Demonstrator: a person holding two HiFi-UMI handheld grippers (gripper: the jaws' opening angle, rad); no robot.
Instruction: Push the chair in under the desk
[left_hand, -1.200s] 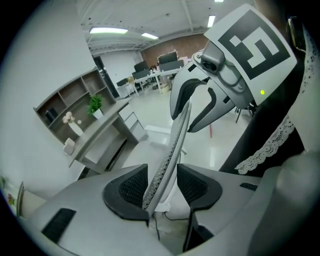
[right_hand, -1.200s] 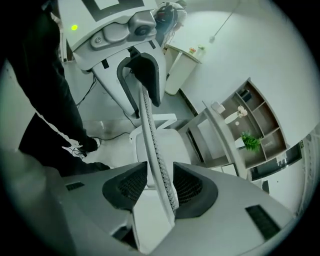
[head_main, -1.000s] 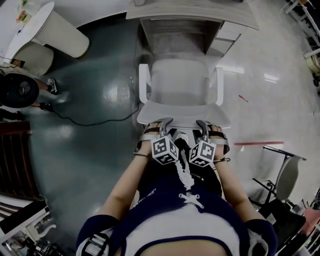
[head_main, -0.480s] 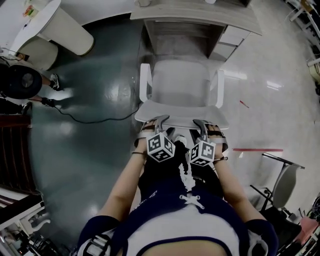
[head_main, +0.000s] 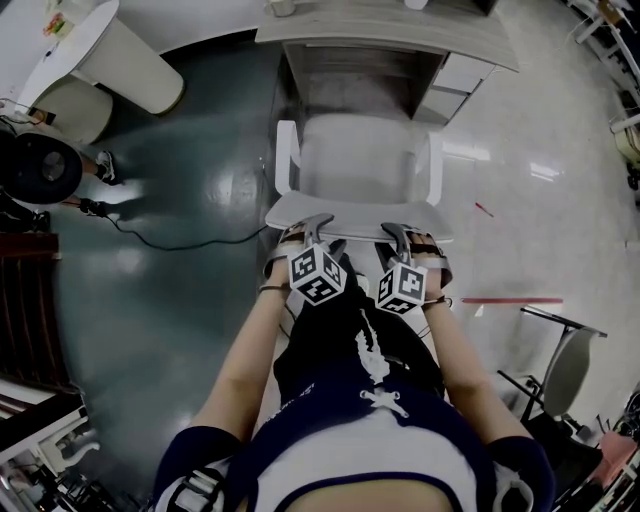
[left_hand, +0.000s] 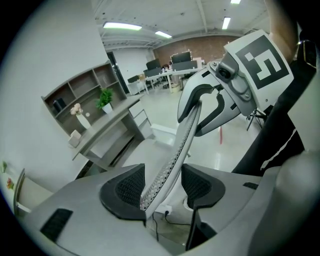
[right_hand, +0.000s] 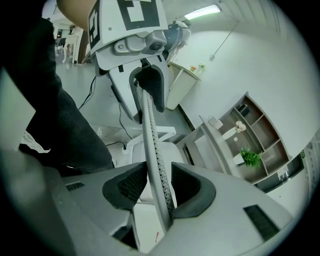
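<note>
A white chair (head_main: 362, 160) with armrests stands at a grey desk (head_main: 385, 30), its seat front near the desk's edge. Its mesh backrest (head_main: 355, 213) faces me. My left gripper (head_main: 316, 228) is at the backrest's top edge on the left; its jaws have just been opening, and the backrest (left_hand: 182, 140) runs between the pads of the left gripper (left_hand: 162, 187) with a gap on one side. My right gripper (head_main: 396, 236) is on the edge further right. In its own view the right gripper (right_hand: 158, 187) has both pads close against the backrest (right_hand: 150, 130).
A drawer unit (head_main: 455, 85) stands under the desk's right side. A black cable (head_main: 170, 235) lies on the floor at the left, near a white round table (head_main: 110, 55). A red tape strip (head_main: 510, 299) and a folded chair (head_main: 560, 360) are on the right.
Both grippers and the backrest have shifted forward toward the desk. The left gripper's jaws have spread wider around the backrest edge.
</note>
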